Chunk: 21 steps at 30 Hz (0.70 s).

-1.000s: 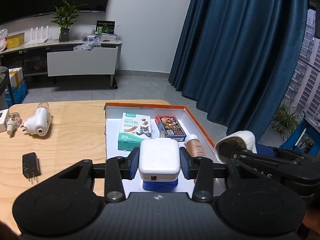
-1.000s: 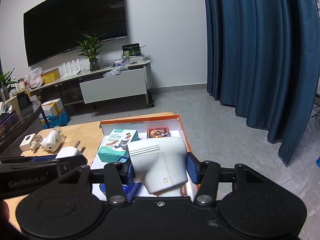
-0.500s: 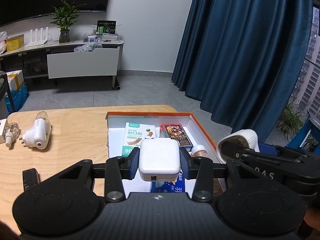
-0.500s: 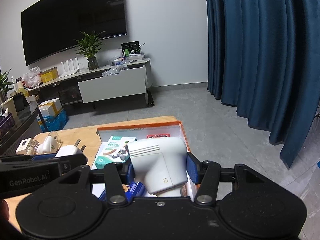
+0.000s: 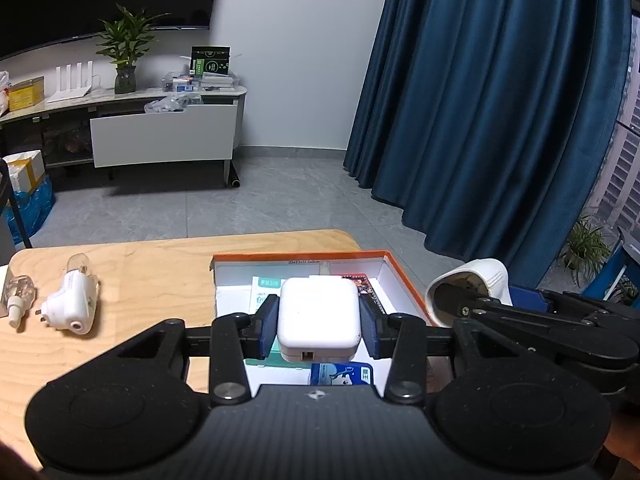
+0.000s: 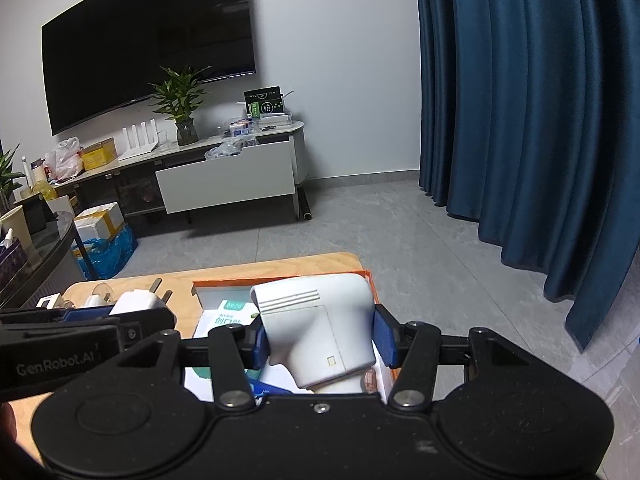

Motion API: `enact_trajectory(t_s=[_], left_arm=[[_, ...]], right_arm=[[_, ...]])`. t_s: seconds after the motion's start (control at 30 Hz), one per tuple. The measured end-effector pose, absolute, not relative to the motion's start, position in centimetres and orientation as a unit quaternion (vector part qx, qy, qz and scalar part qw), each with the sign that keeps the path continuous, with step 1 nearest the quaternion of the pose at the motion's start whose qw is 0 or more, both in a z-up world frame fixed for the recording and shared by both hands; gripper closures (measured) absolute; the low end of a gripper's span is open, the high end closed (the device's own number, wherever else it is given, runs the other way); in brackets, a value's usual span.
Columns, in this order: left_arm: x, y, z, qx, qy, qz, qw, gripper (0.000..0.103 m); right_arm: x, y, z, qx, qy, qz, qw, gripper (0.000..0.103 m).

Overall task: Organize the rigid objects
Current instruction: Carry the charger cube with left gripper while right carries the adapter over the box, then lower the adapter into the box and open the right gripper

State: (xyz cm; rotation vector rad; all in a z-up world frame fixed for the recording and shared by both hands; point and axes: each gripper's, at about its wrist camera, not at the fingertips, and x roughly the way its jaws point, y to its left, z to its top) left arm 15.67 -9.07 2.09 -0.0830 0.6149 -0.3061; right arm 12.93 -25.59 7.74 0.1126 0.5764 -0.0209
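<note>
Left wrist view: the left hand-held gripper (image 5: pixel 318 330) pinches a white charger (image 5: pixel 318 322) above the orange-rimmed box (image 5: pixel 400 276) on the tabletop (image 5: pixel 152 276), apparently for stowing, while the right hand-held gripper (image 6: pixel 318 342) clamps a white thermometer-like device (image 6: pixel 320 328) over the same box.

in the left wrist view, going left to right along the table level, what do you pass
clear bottle → white plug-in device → white charger clamped in the left gripper, above the orange box → white handheld device held by the right gripper
</note>
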Motion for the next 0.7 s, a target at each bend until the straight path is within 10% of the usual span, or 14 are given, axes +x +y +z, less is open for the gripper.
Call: enact_trajectory(t_s=[0.7], left_arm=[[19.4, -10.8, 0.3, -0.034, 0.331, -0.161, 0.929, 0.06]], right_arm=[[19.0, -27.0, 6.0, 0.058, 0.324, -0.009, 0.944, 0.042]])
